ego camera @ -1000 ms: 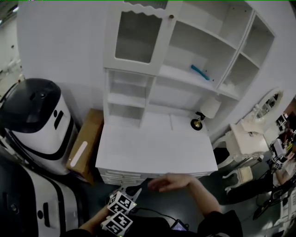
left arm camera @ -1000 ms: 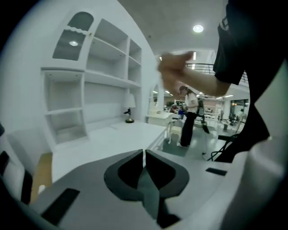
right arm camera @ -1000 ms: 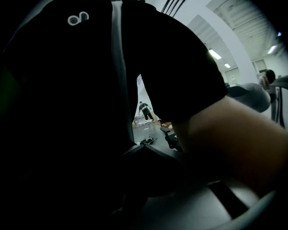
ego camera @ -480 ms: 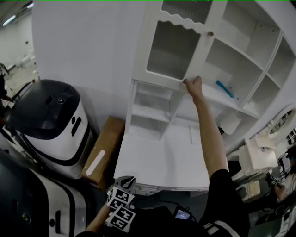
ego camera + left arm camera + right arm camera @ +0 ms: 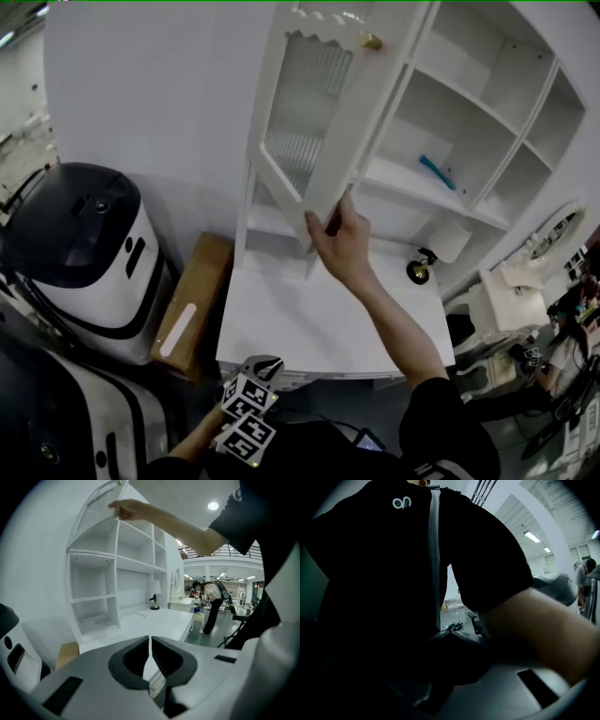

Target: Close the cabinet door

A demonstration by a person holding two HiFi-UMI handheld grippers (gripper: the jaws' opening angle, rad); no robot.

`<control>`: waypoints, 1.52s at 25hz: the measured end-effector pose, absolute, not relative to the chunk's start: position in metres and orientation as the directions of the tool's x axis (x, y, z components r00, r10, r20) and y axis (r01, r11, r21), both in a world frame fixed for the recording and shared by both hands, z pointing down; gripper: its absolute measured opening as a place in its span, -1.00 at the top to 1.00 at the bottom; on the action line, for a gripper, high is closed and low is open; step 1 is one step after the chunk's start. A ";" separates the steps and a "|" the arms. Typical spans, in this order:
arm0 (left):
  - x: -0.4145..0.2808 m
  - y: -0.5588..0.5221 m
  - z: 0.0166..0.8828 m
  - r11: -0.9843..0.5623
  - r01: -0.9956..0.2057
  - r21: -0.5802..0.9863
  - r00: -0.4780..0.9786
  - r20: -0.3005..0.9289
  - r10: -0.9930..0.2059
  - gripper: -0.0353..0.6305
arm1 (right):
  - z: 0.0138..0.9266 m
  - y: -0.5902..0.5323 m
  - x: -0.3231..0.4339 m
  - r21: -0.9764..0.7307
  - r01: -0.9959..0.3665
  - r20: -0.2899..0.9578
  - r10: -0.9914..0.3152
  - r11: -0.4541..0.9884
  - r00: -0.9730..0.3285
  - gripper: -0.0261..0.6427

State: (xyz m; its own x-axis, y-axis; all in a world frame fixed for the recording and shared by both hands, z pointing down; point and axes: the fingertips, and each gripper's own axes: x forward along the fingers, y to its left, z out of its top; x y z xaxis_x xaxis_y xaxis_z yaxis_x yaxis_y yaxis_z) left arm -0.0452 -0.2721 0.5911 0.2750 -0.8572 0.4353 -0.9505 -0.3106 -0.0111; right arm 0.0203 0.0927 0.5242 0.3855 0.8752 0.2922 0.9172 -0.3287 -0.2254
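Low before the desk (image 5: 164, 618), left claw (image 5: 149, 641) closed, nothing between.

door (image 5: 305, 103) above desk (image 5: 319, 328); box (image 5: 187, 300) left, lamp (image 5: 419, 269) right

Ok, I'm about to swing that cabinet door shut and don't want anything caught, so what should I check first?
1. Grip on the cabinet door: the bare hand holds its lower corner: ok.
2. Door closed: not ok, it stands swung out.
3. Nothing sticking out of the space behind the door: cannot tell, the door hides it.
4. Blue item lies in the neighbouring compartment, off the door's path: ok.
5. Left claw shut, empty, held low, away from the door: ok.
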 end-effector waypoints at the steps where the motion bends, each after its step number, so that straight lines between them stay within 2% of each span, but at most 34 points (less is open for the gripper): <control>1: -0.040 -0.270 0.592 -0.311 -0.951 -0.005 0.277 0.436 -0.856 0.81 | 0.524 0.094 0.025 -0.230 0.916 0.290 0.875 -0.329 0.387 0.87; 5: -0.032 -0.254 0.591 -0.261 -0.965 0.024 0.246 0.431 -0.868 0.81 | 0.526 0.105 0.051 -0.261 0.888 0.289 0.846 -0.379 0.447 0.88; 10: -0.041 -0.212 0.600 -0.104 -0.993 0.049 0.115 0.436 -0.893 0.81 | 0.525 0.131 0.094 -0.289 0.813 0.253 0.779 -0.505 0.574 0.88; 15: -0.021 -0.168 0.604 0.025 -0.999 0.049 -0.001 0.431 -0.902 0.81 | 0.530 0.159 0.152 -0.288 0.759 0.252 0.718 -0.584 0.648 0.88; 18: -0.003 -0.142 0.623 0.053 -0.999 0.014 -0.041 0.448 -0.893 0.81 | 0.551 0.189 0.169 -0.247 0.797 0.257 0.756 -0.551 0.602 0.87; 22: 0.070 -0.106 0.659 0.105 -0.994 0.013 -0.083 0.515 -0.853 0.81 | 0.559 0.231 0.234 -0.195 0.853 0.192 0.834 -0.485 0.518 0.88; 26: 0.163 -0.076 0.651 0.020 -0.999 -0.032 -0.034 0.535 -0.844 0.81 | 0.542 0.270 0.305 -0.131 0.898 0.164 0.885 -0.419 0.437 0.88; 29: 0.208 -0.058 0.634 -0.011 -0.999 -0.048 -0.016 0.539 -0.842 0.81 | 0.520 0.292 0.342 -0.034 0.922 0.108 0.916 -0.385 0.387 0.87; 32: 0.232 -0.034 0.627 -0.008 -0.996 -0.084 -0.039 0.551 -0.834 0.81 | 0.514 0.320 0.367 -0.033 0.930 0.121 0.922 -0.366 0.367 0.87; 35: 0.247 -0.008 0.630 -0.020 -0.996 -0.087 -0.033 0.564 -0.825 0.81 | 0.513 0.345 0.385 -0.019 0.916 0.114 0.910 -0.400 0.400 0.87; 38: 0.230 0.034 0.635 0.061 -0.995 -0.084 -0.099 0.595 -0.797 0.81 | 0.512 0.372 0.392 -0.016 0.895 0.105 0.889 -0.447 0.446 0.87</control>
